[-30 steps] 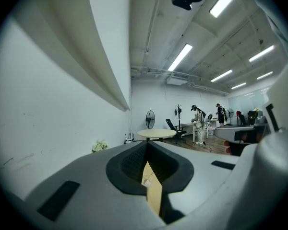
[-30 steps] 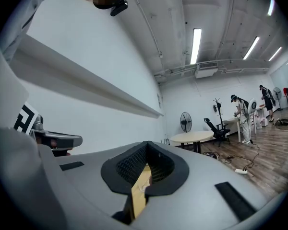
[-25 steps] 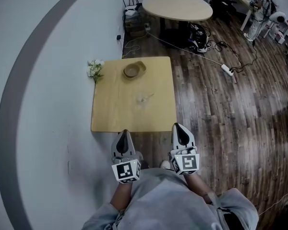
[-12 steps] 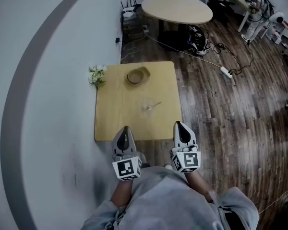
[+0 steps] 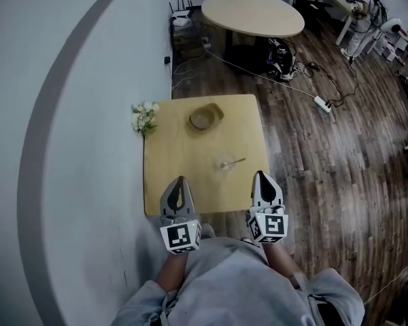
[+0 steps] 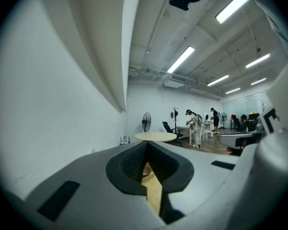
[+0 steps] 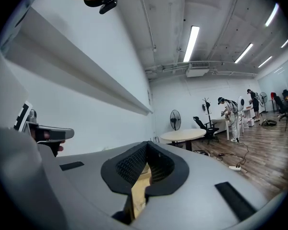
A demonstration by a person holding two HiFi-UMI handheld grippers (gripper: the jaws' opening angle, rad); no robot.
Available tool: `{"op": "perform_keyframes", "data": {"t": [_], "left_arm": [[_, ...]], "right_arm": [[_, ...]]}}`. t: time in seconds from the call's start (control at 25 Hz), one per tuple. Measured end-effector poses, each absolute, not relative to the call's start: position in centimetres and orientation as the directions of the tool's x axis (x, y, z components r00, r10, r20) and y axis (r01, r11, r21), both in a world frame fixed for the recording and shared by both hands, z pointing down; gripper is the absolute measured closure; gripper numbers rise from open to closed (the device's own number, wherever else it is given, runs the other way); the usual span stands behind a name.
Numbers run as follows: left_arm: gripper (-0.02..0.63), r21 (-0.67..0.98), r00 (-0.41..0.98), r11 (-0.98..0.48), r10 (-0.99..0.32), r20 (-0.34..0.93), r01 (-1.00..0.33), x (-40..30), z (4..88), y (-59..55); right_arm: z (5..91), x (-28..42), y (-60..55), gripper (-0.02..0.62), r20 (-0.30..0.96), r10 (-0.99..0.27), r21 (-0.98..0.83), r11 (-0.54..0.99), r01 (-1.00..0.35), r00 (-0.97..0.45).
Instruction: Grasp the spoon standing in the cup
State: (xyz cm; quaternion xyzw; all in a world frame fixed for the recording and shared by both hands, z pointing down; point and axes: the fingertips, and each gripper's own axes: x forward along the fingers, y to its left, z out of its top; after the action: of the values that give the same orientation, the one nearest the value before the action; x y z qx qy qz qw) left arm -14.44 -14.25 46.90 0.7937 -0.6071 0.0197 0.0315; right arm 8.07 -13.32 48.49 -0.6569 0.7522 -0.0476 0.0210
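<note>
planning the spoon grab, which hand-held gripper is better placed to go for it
Right. The spoon in the cup leans its handle toward the right hand-held gripper, which sits nearer it than the left hand-held gripper. Both are shut, so it likely must open first.

White wall [image 5: 139,46], dark plank floor [image 5: 326,182], square pale-wood table [image 5: 177,165] against the wall, round table [image 5: 255,12] beyond, standing fan [image 7: 175,120], ceiling strip lights [image 7: 191,42].

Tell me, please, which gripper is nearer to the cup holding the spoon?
Right. The right gripper hovers at the table's near edge, just right of the cup; the left gripper is at the same edge, farther off to the cup's left.
</note>
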Motion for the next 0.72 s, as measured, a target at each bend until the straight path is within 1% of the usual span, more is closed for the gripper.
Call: {"op": "perform_keyframes", "data": {"t": [0.2, 0.32, 0.52, 0.64, 0.72], "left_arm": [[0.604, 0.018, 0.302, -0.302, -0.950, 0.077, -0.953, -15.4, 47.5, -16.7], [0.604, 0.022, 0.300, -0.299, -0.950, 0.089, -0.954, -16.0, 48.0, -18.1], [0.604, 0.030, 0.261, -0.259, -0.962, 0.083, -0.965, -16.0, 47.5, -19.8], [0.604, 0.022, 0.236, -0.235, -0.969, 0.076, -0.972, -15.7, 46.8, -20.2], [0.604, 0.020, 0.213, -0.212, -0.974, 0.079, -0.977, -15.7, 46.6, -20.4]], "right_arm": [[49.2, 7.6, -15.0, 0.597, 0.031, -0.996, -0.102, 0.078, -0.992, -0.081], [49.9, 8.0, -15.9, 0.597, 0.028, -0.998, -0.096, 0.051, -0.994, -0.054], [52.0, 8.8, -18.3, 0.597, 0.068, -0.995, -0.077, 0.065, -0.995, -0.070], [54.4, 9.1, -19.5, 0.595, 0.116, -0.988, -0.113, 0.092, -0.989, -0.105], [56.6, 9.3, -20.2, 0.482, 0.175, -0.976, -0.161, 0.102, -0.982, -0.130]]}}
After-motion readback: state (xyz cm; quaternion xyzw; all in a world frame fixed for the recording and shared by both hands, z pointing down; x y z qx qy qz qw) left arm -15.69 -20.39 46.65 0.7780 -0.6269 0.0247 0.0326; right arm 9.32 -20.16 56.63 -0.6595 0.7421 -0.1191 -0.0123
